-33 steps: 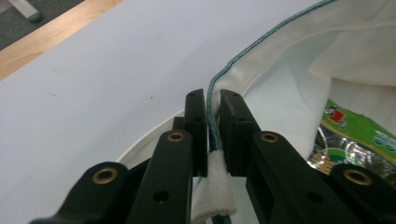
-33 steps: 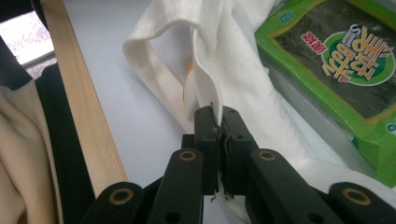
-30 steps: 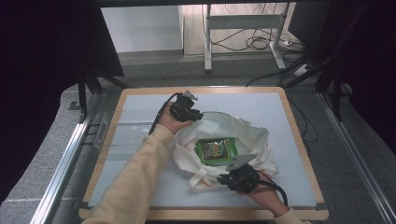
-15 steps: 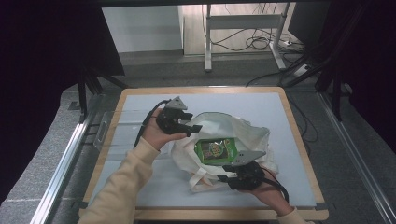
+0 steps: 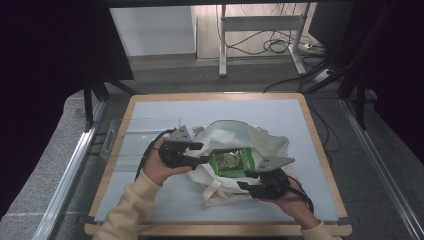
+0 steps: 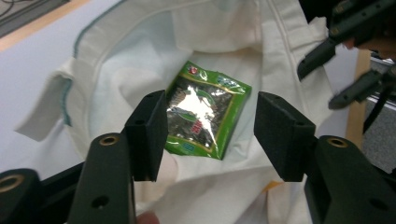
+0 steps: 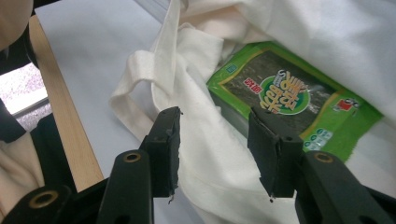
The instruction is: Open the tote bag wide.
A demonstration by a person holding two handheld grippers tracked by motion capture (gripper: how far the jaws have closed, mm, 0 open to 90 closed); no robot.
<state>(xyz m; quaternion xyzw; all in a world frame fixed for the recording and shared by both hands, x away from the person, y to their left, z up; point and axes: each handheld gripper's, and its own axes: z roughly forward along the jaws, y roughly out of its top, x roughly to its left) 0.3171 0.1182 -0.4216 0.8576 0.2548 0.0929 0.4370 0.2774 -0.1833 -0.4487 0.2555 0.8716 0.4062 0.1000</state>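
Desk (image 5: 150,200): pale, matte top with a light wooden rim — a person works at its near edge, sleeves entering from below.
Tote bag (image 5: 265,142): cream cloth, soft and rumpled, lying at the middle of the desk with its mouth spread wide; a flat strap loops out toward the near edge, and a teal-stitched hem shows in the left gripper view.
Seaweed packet (image 5: 231,162): flat, square, glossy green wrapper with a dark window, resting inside the bag's open mouth between the two claws; its film throws back a bright glare.
Left claw (image 5: 200,153): jaws have just been opening and stand about half apart, empty, at the bag's left edge; in its own view the packet lies beyond the black pads, untouched.
Right claw (image 5: 248,180): jaws have likewise just been opening, about half apart, nothing pinched; they straddle a fold of cloth at the bag's near rim, just beside the packet's edge.
Step in hand: likely taking a fresh hold of the bag around the packet.
Doing it well: pinch one layer of hem rather than bunched cloth, keep the pads off the slippery film, and hold the mouth level — a tilt could let the packet slide.
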